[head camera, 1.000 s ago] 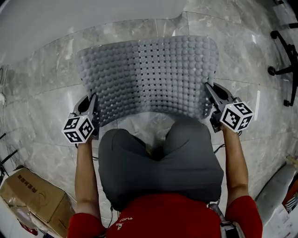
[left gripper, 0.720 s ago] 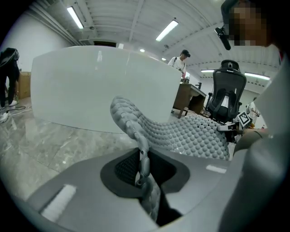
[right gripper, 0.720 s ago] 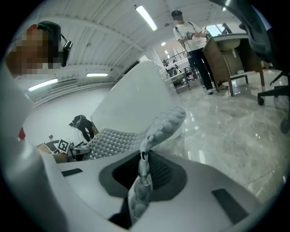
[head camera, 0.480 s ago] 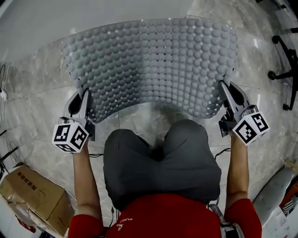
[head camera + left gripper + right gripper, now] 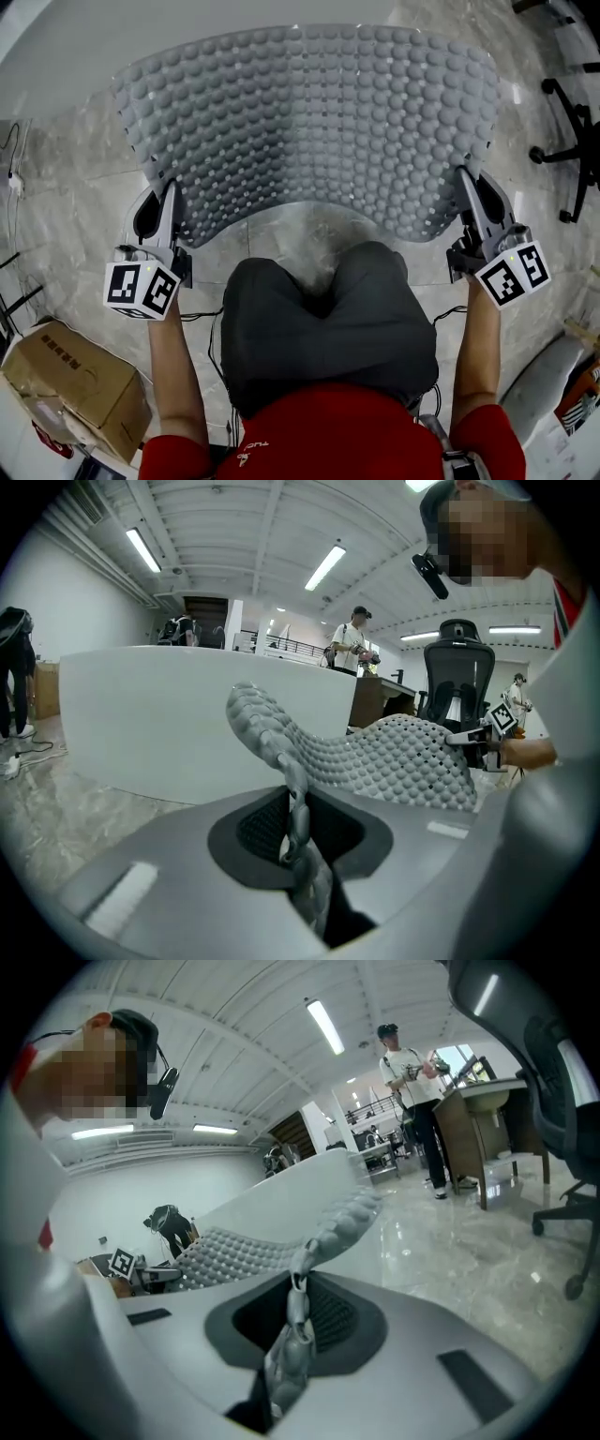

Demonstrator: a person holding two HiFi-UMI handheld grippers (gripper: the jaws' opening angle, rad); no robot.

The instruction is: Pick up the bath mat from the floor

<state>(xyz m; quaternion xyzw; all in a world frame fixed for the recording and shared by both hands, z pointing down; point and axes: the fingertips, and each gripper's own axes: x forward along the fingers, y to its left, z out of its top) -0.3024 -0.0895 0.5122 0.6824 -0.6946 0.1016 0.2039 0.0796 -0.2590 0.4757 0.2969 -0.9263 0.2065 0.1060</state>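
Note:
A grey, bumpy bath mat [image 5: 309, 122] hangs spread in the air between my two grippers, lifted off the marble floor. My left gripper [image 5: 171, 202] is shut on the mat's near left corner, and my right gripper [image 5: 469, 192] is shut on its near right corner. In the left gripper view the mat's edge [image 5: 295, 803] is pinched between the jaws and the sheet sags off to the right. The right gripper view shows the mat's other edge [image 5: 295, 1321] clamped the same way, with the mat stretching left.
A white curved counter wall [image 5: 141, 37] runs across the far side. A cardboard box [image 5: 70, 384] sits at the lower left, cables [image 5: 14, 169] lie at the left edge, and an office chair base [image 5: 567, 155] stands at the right. People stand in the background [image 5: 352, 644].
Both grippers have risen with the mat, which now hangs higher and looks larger in the head view. The grippers have also spread slightly further apart.

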